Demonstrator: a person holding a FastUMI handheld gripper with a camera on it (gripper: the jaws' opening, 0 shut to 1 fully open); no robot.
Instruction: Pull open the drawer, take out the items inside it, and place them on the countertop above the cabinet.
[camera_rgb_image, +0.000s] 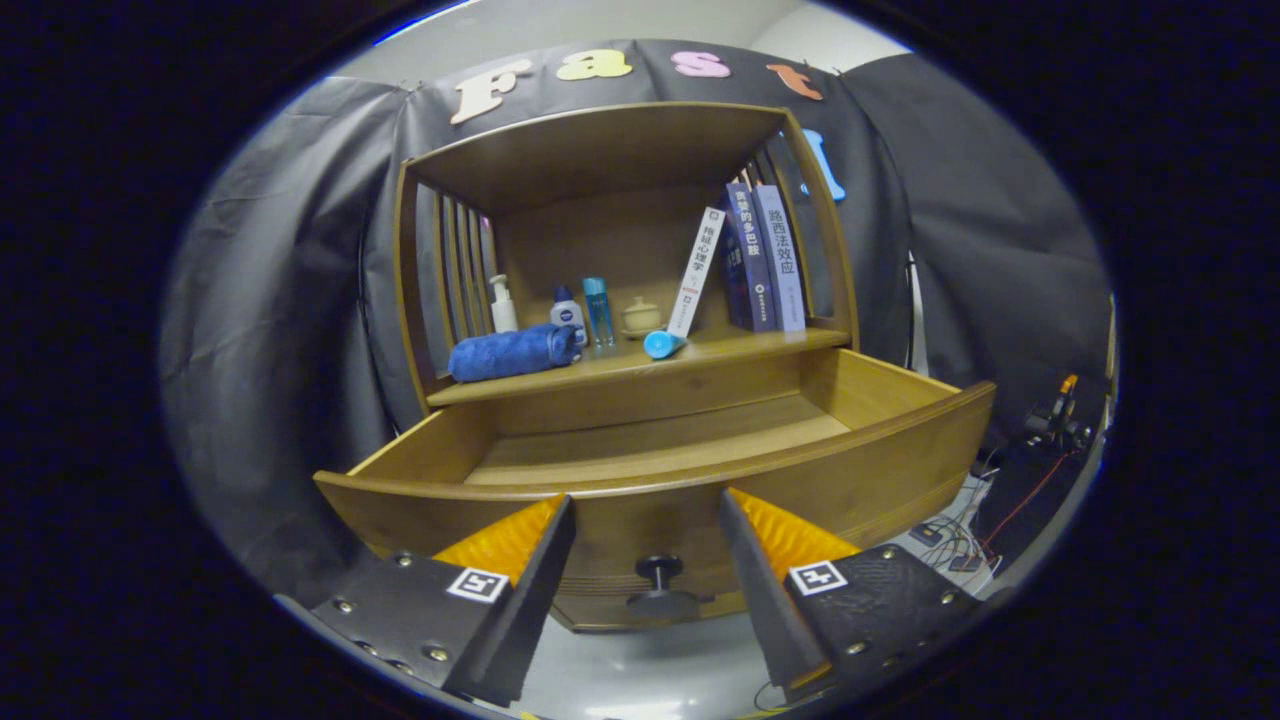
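Wooden cabinet (620, 300) against the black cloth wall, drawer (660, 470) pulled well out toward the camera.

Countertop (700, 352) above the drawer, contents left to right:
- Rolled blue towel (512, 352), lying on its side at the front left edge.
- White pump bottle (502, 305), upright, behind the towel near the slatted left side.
- Small white bottle with dark blue label (567, 314), upright, just behind the towel's right end.
- Slim translucent blue bottle (598, 310), upright, just right of the white one.
- Small cream lidded cup on a saucer (640, 318), further back, right of the blue bottle.
- Light blue cylindrical item (662, 344), lying at the front edge, just ahead of the cup and at the foot of the leaning book.
- Thin white book (697, 272), tilted, leaning right toward the other books.
- Two dark blue books (765, 258), near upright, against the slatted right side.

Drawer interior — bare wooden floor as far as visible; near part hidden behind the drawer front, contents there cannot be told. Round dark knob (660, 572) centred on the drawer front, low between the fingers.

Gripper (648, 545) — fingers spread wide apart, nothing held, tips just short of the drawer front, one to each side of the knob and clear of it.

Cables and small equipment (1050, 425) on the floor beyond the drawer's right corner.
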